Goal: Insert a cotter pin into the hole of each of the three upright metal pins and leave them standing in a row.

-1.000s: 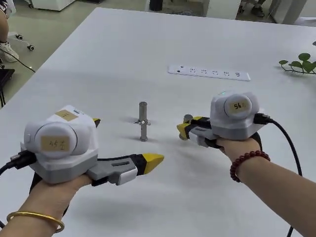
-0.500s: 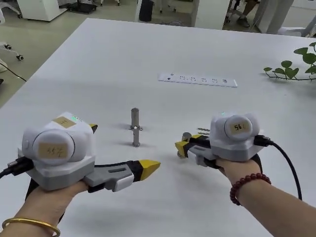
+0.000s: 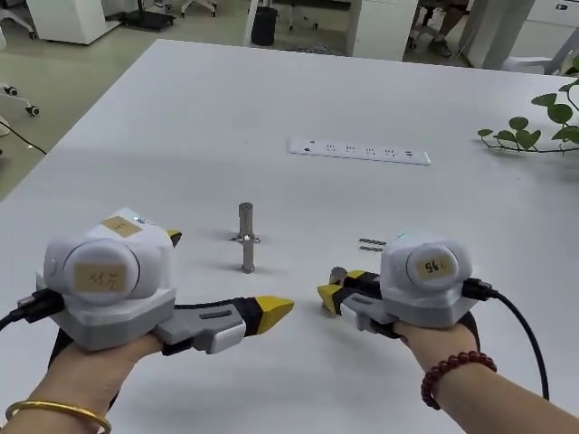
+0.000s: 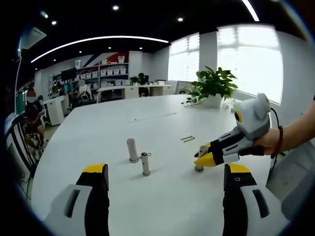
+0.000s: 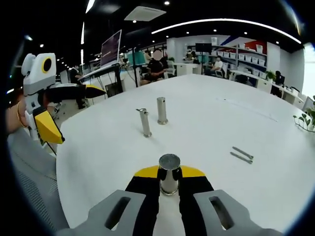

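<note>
The white desk (image 3: 181,117) is carrying everything. Over the last second the right tool (image 3: 336,291) is coming back toward the person, moving away from the two standing metal pins (image 3: 246,237) ahead and to its left. The left tool (image 3: 225,272) is keeping its place, hovering with its jaws spread wide and nothing between them, and the standing pins are sitting just beyond its tips. The right tool is pressing its jaws onto the third metal pin (image 5: 169,178) and gripping it upright by the lower shaft. That retreat is uncovering two loose cotter pins (image 3: 371,244), which are lying side by side on the desk just beyond the right tool. Judging from this, the third pin is heading for pinning rather than for its place in the row. Only the nearer standing pin is wearing a fitted cotter pin (image 5: 141,111); the farther one and the held one are looking bare, which matches the two spares. A power strip (image 3: 360,150) is lying well beyond both tools, with no writing legible on it. Paper tags on the tools are showing handwritten numbers: the right one is reading "56", while the left one (image 3: 100,278) is looking like "55", though not clearly.
</note>
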The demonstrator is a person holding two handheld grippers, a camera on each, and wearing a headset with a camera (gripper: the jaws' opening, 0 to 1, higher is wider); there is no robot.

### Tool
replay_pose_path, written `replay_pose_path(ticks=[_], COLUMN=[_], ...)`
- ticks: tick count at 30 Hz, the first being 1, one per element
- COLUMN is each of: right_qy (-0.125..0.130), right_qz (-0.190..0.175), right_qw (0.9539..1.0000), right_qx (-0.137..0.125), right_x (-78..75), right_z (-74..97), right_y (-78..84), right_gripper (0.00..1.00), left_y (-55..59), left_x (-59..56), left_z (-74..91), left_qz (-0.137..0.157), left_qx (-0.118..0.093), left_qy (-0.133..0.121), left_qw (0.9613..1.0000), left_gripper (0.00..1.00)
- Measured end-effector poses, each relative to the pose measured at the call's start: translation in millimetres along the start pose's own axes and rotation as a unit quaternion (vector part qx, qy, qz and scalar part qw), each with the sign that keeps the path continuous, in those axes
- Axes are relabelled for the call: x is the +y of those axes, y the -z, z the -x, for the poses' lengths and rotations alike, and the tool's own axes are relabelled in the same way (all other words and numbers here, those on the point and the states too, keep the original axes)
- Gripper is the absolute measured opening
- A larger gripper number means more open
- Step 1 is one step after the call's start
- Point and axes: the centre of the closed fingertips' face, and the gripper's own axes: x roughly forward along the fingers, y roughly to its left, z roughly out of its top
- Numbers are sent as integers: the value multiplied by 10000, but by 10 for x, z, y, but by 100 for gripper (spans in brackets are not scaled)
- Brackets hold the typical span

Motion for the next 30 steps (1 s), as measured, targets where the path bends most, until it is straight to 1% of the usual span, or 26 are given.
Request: replay_pose_path(ticks=[4,10,14,19,20,21,22,23,24,25,27,30], right_qy=[31,66,60,46,49,-30,-67,-53,-3,-5,-51,-100], right_qz=[-11,7,126,136,132,-45,-72,-64,28,43,-15,-8], right_qw=[10000,10000,9999,9999,9999,9999,9998,9999,9999,9999,9998,9998], right_qx=[19,-29,-21,-21,-24,-108,-149,-149,-151,-146,-186,-189], right_x=[4,1,23,30,30,58,71,69,61,60,65,58], right_z=[12,25,36,37,38,36,38,42,58,65,94,154], right_y=[52,53,64,68,67,54,47,49,53,57,55,56], right_gripper=[8,9,9,9,10,13,18,21,23,22,22,23], left_y=[18,32,46,67,69,74,74,74,74,74,82,81], left_x=[-3,2,-2,-13,-14,-19,-19,-19,-20,-21,-22,-23], left_z=[-6,-9,-11,-15,-15,-14,-13,-13,-13,-14,-12,-9], left_qz=[-10,76,76,55,55,55,47,44,43,50,57,48], left_qx=[38,57,90,135,139,155,158,158,157,156,178,174], left_qy=[6,16,25,50,53,59,57,56,58,59,56,51], left_qw=[10000,10000,9999,9999,9999,9998,9998,9998,9999,9998,9998,9998], left_gripper=[97,96,96,96,96,96,96,96,96,96,96,96])
